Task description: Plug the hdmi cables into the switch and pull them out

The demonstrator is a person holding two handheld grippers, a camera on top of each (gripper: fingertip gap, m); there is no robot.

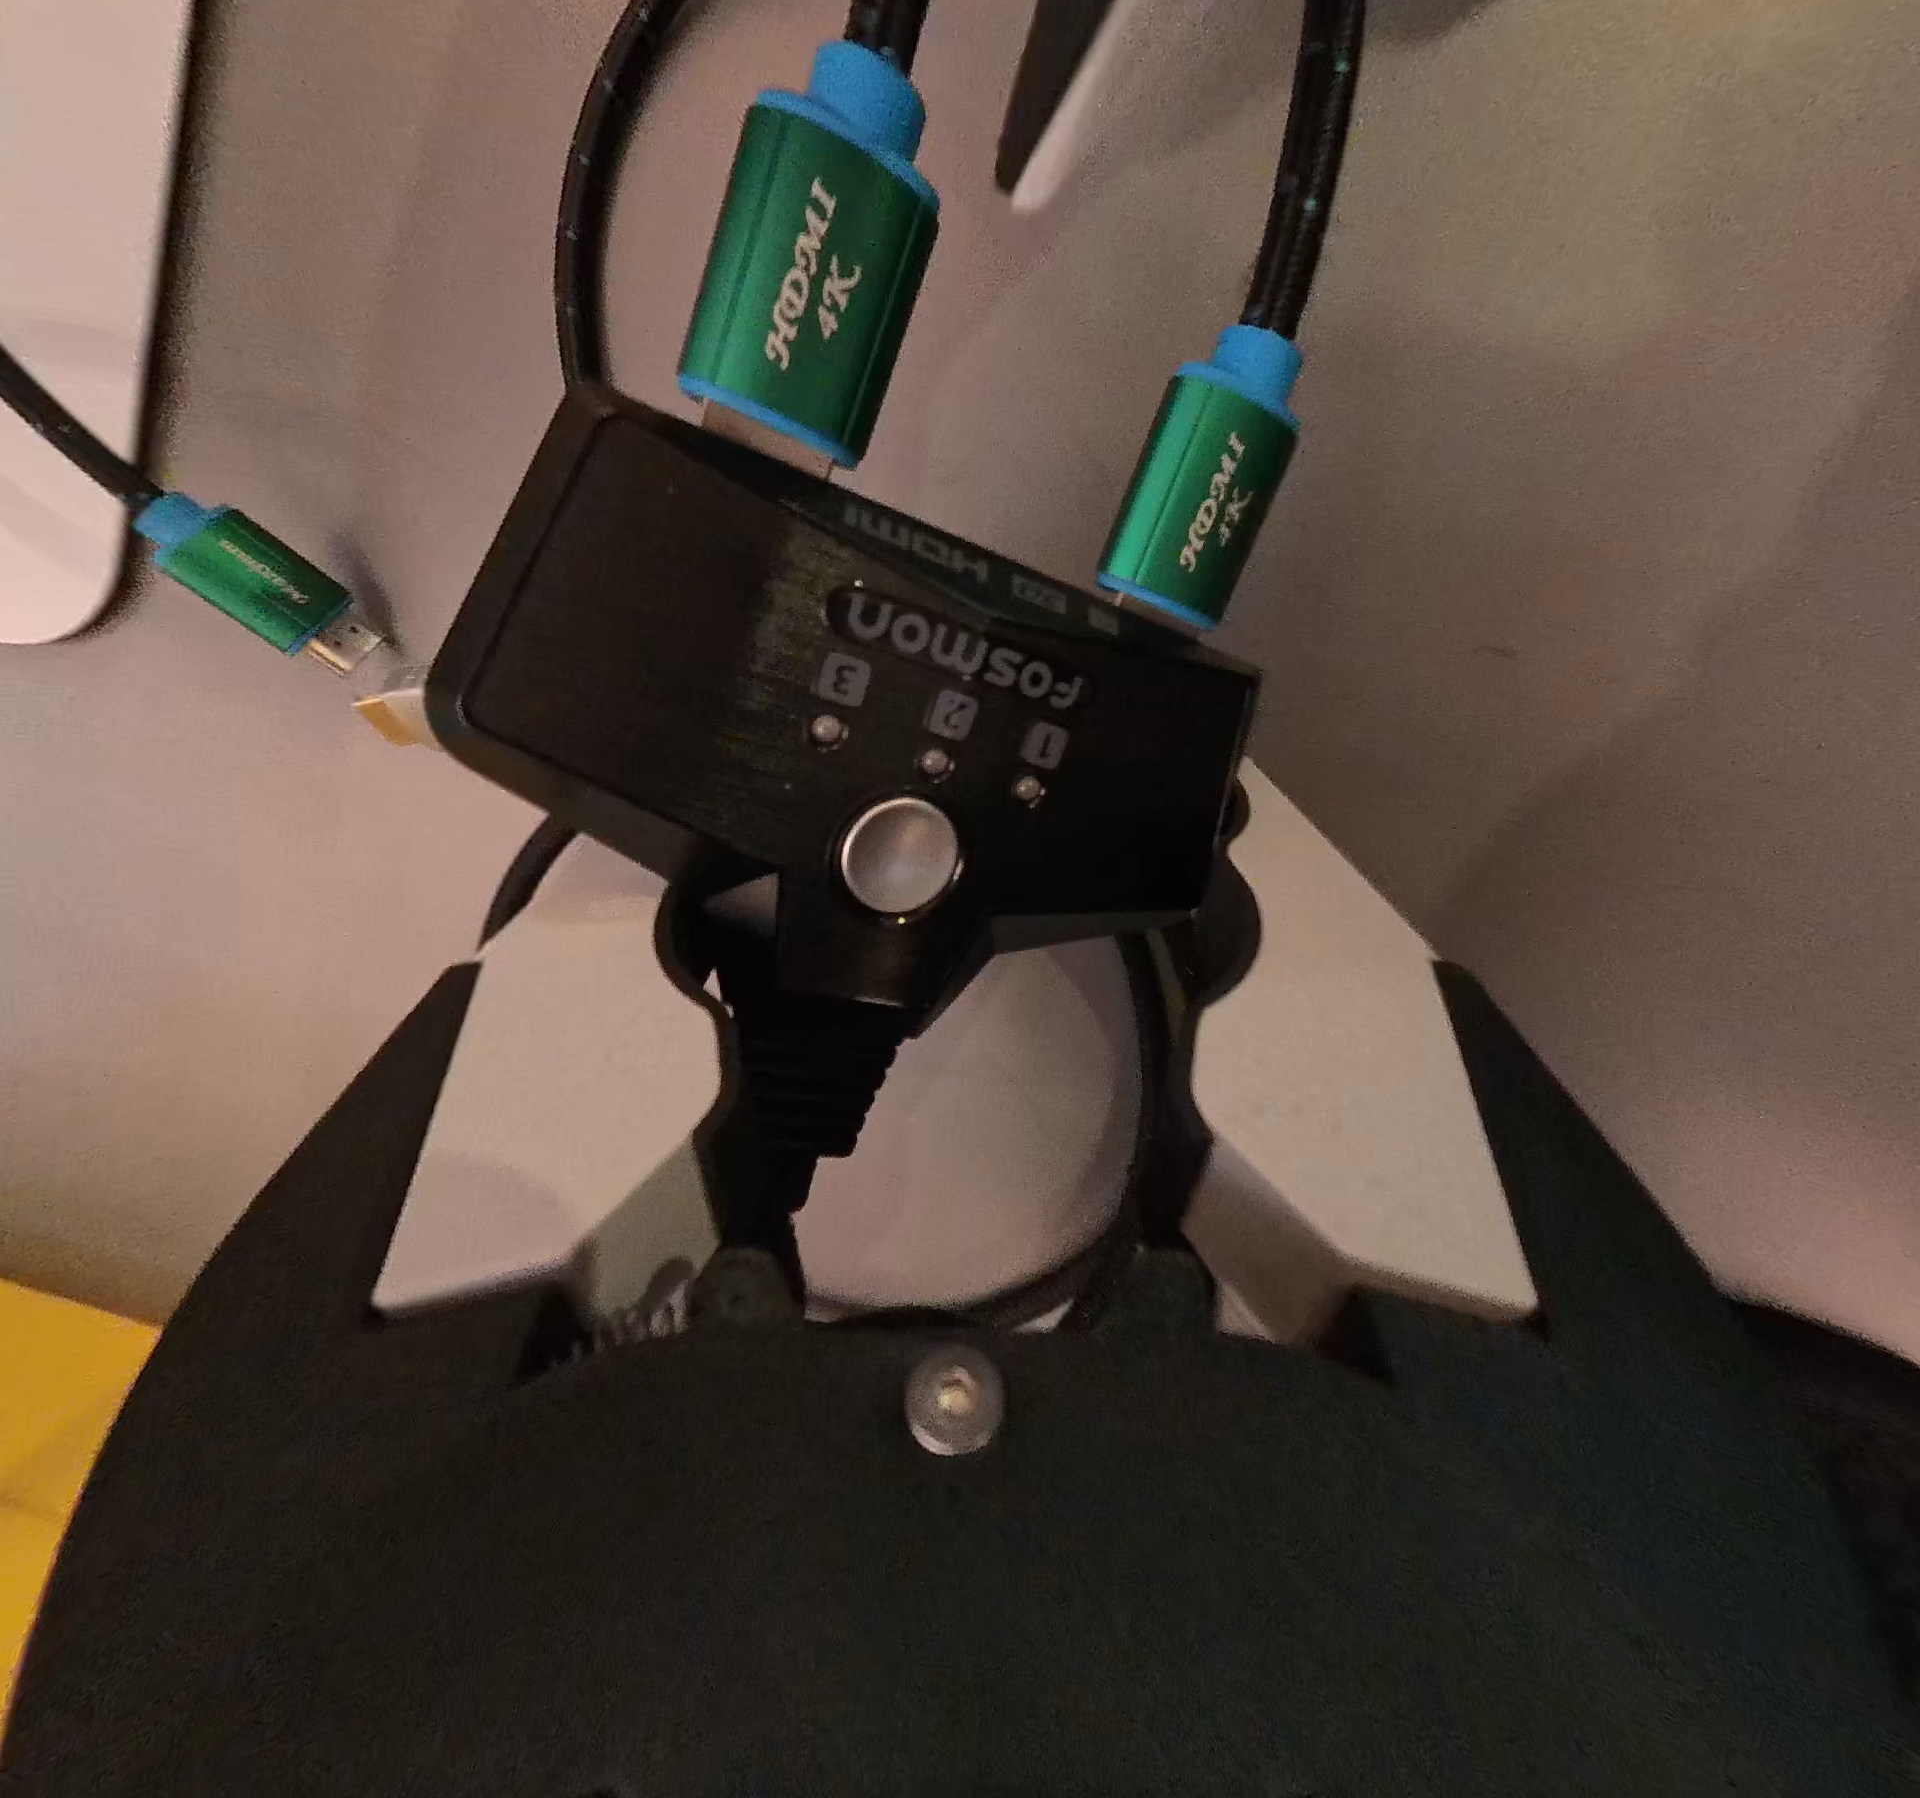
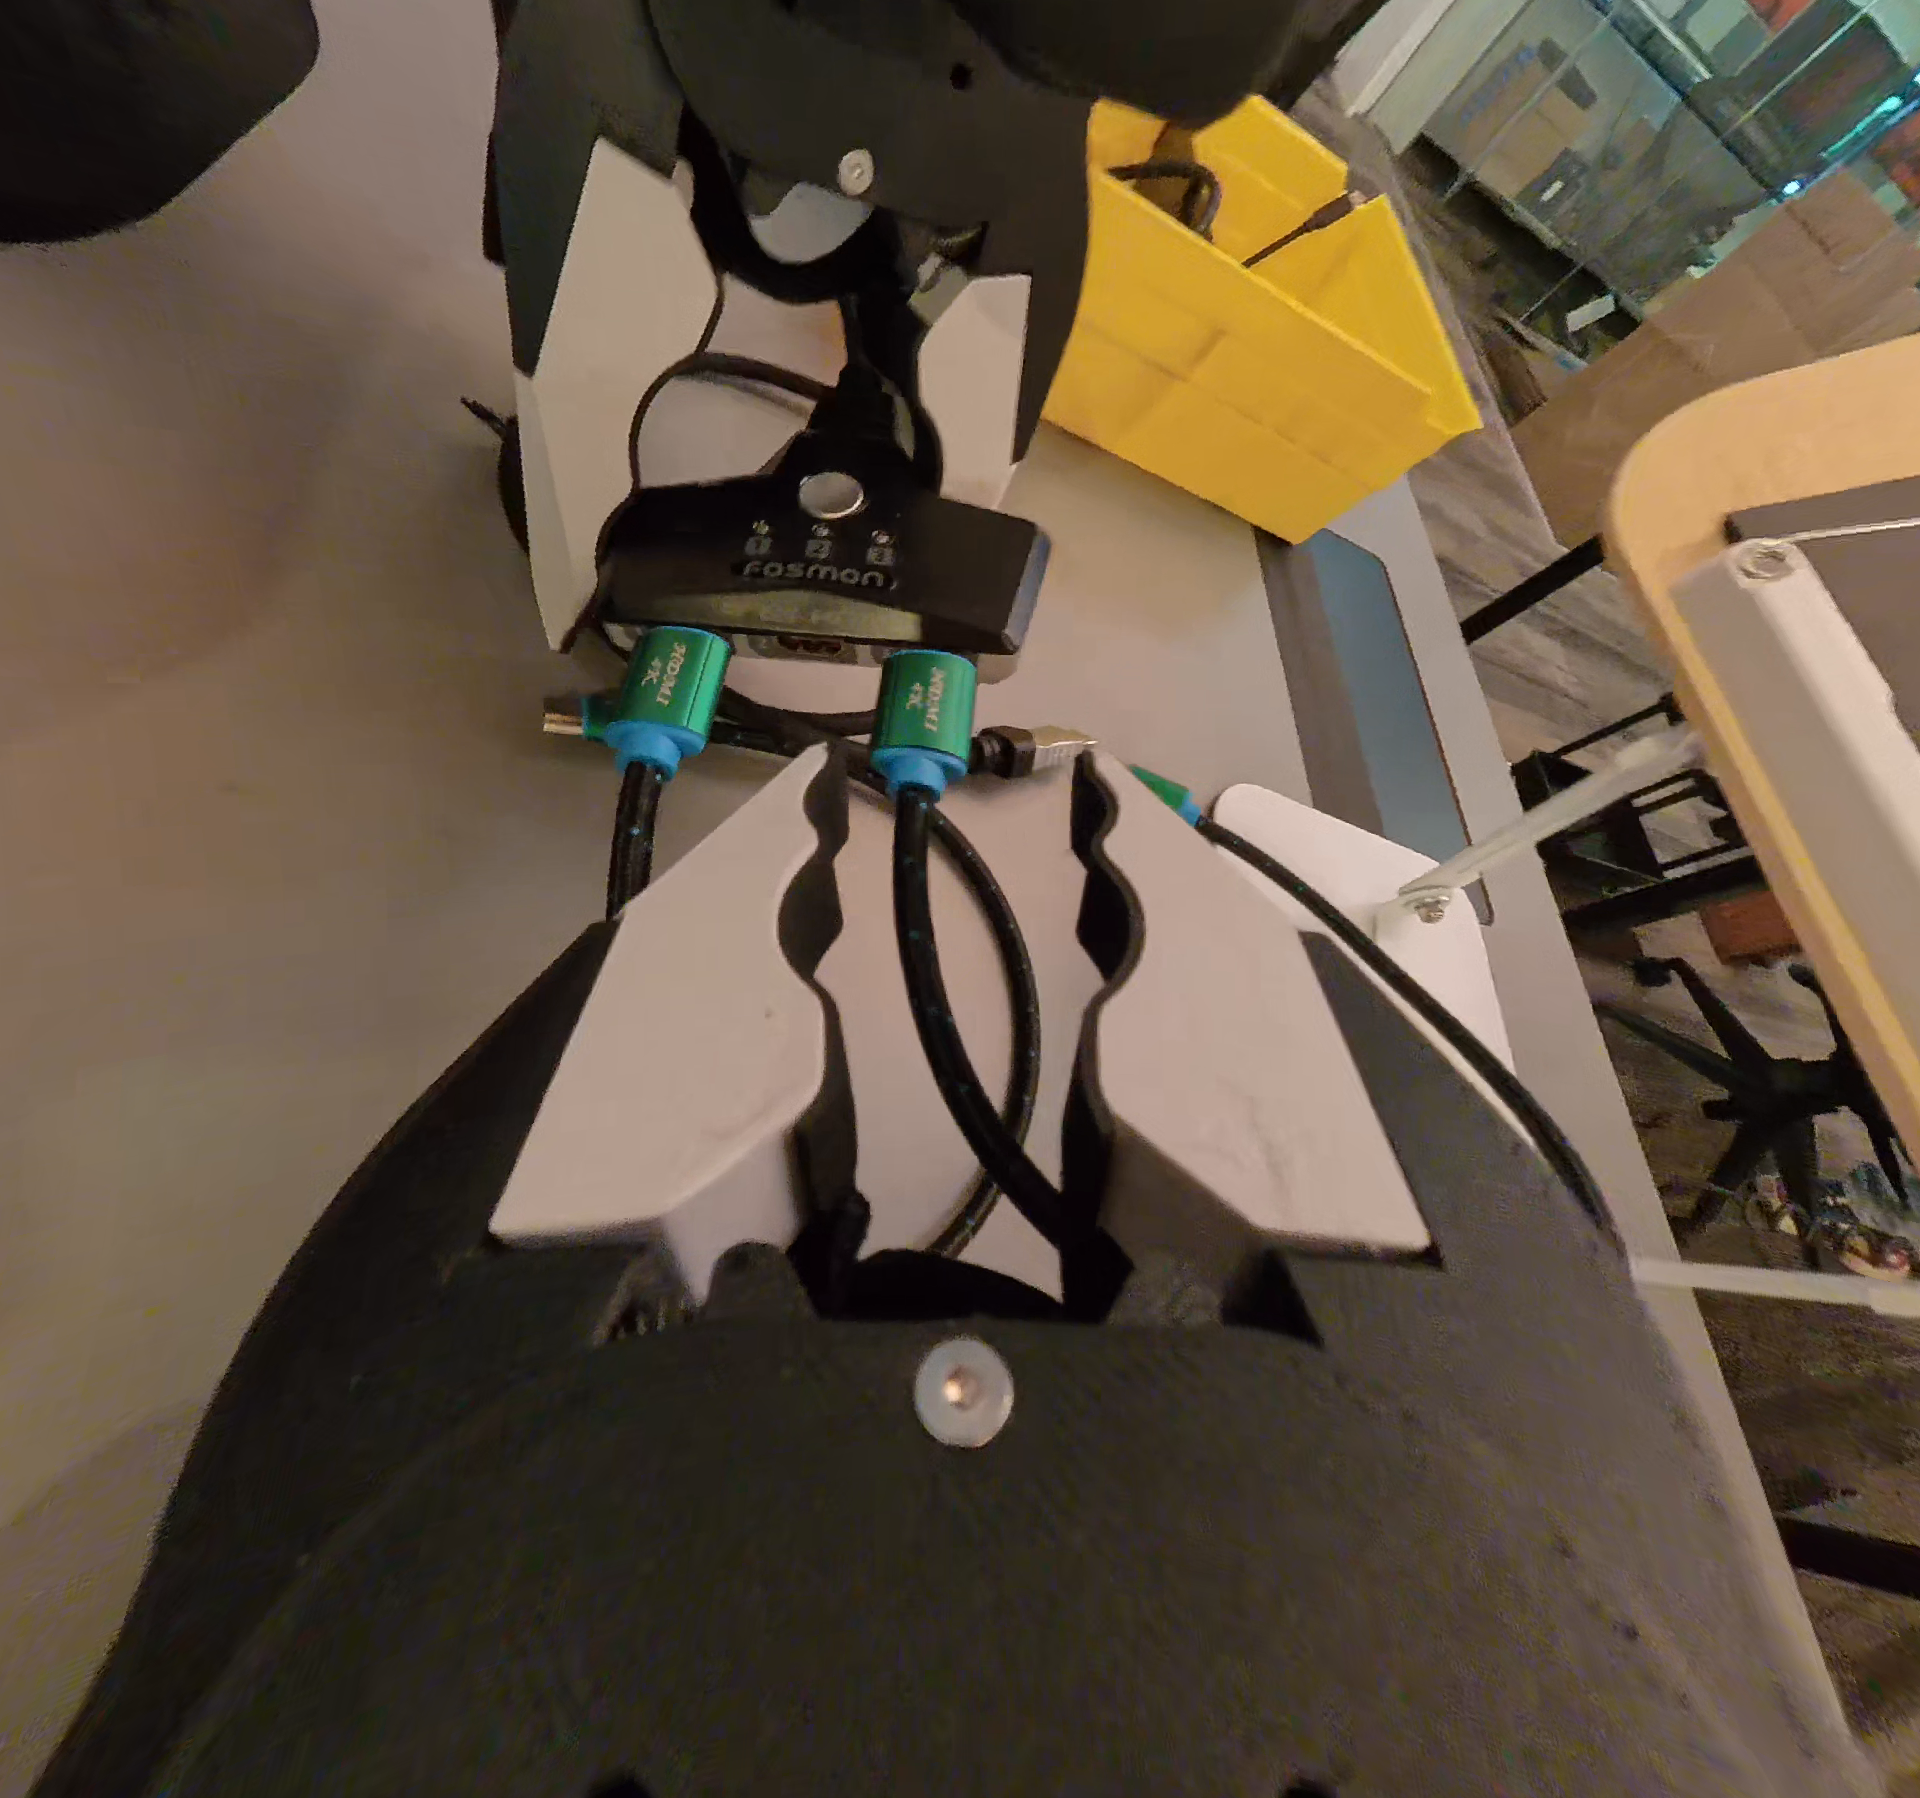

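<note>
My left gripper (image 1: 951, 917) is shut on the tapered rear of the black HDMI switch (image 1: 831, 688) and holds it just above the table. Two green HDMI plugs sit in its outer ports, one on the left (image 1: 810, 294) and one on the right (image 1: 1205, 501). The middle port (image 2: 810, 647) is empty. My right gripper (image 2: 956, 782) is open, and its tips sit just behind one plugged-in plug (image 2: 920, 709). That plug's black cable (image 2: 966, 969) runs loosely between the fingers. A third green plug (image 1: 249, 585) lies loose on the table beside a metal-tipped connector (image 1: 390, 709).
A yellow bin (image 2: 1247, 377) with cables stands behind the left gripper near the table edge. A white plate (image 2: 1351, 865) lies by the loose plug. A dark chair back (image 2: 104, 55) is at the far left. A wooden tabletop (image 2: 1714, 553) and chair legs are off the table's right side. Some 10 centimeters of space lies between my two pairs of fingers. The white plate (image 2: 1351, 865) is about 25 centimeters from both grippers' fingertips.
</note>
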